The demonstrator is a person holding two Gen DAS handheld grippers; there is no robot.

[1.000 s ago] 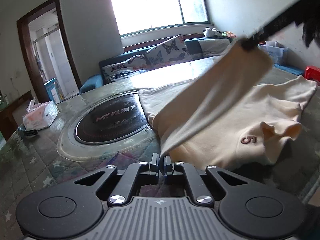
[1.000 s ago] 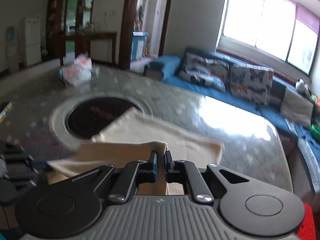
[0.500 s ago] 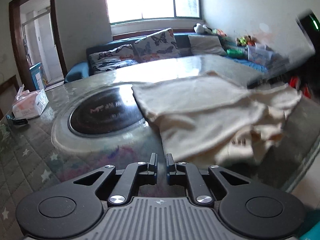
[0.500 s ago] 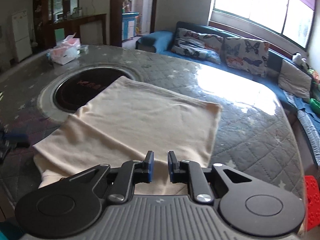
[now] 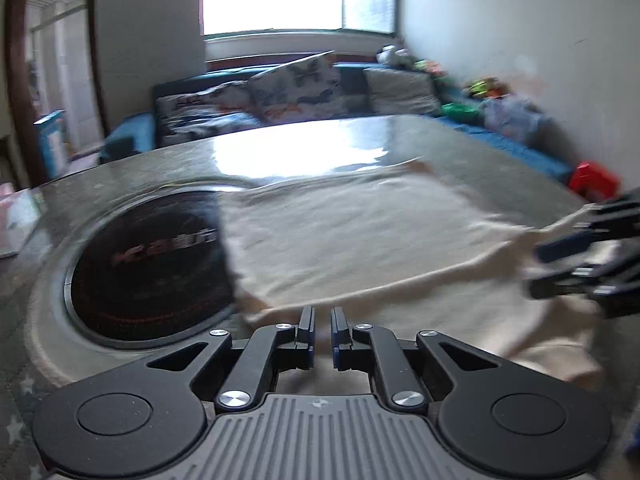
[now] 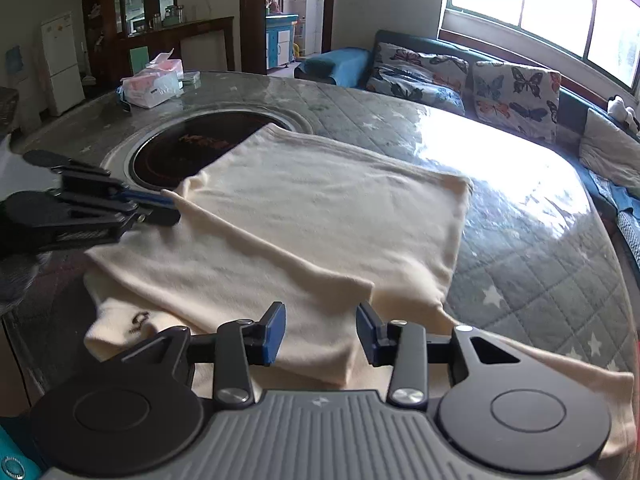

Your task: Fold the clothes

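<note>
Cream knit fabric formed the shirt (image 6: 320,208), which lay folded on the desk (image 6: 520,248), a round surface under a grey quilted cover with white stars. All positions below are given relative to the shirt.

The shirt's far left corner overlapped the rim of the black round hotplate (image 6: 180,152) recessed in the desk. A folded-over top layer ran diagonally across the shirt, and a sleeve bearing a small embroidered mark (image 6: 138,320) protruded at the near left edge.

The right gripper (image 6: 321,330) stood at the shirt's near edge. Its jaws were opening, set moderately apart, with the fold's near corner lying below and between the blue pads (image 6: 274,334); the pads did not press on the cloth.

The left gripper (image 5: 320,326) stood at the shirt's left edge, just beside the hotplate. Its jaws stood narrow, almost together, with only a slim gap and no cloth between them. In the right wrist view, the left gripper (image 6: 160,210) tips reached the fold's left end; contact could not be confirmed.

A tissue box (image 6: 150,86) rested on the desk well beyond the hotplate. A sofa with butterfly cushions (image 6: 516,88) stood behind the desk.
</note>
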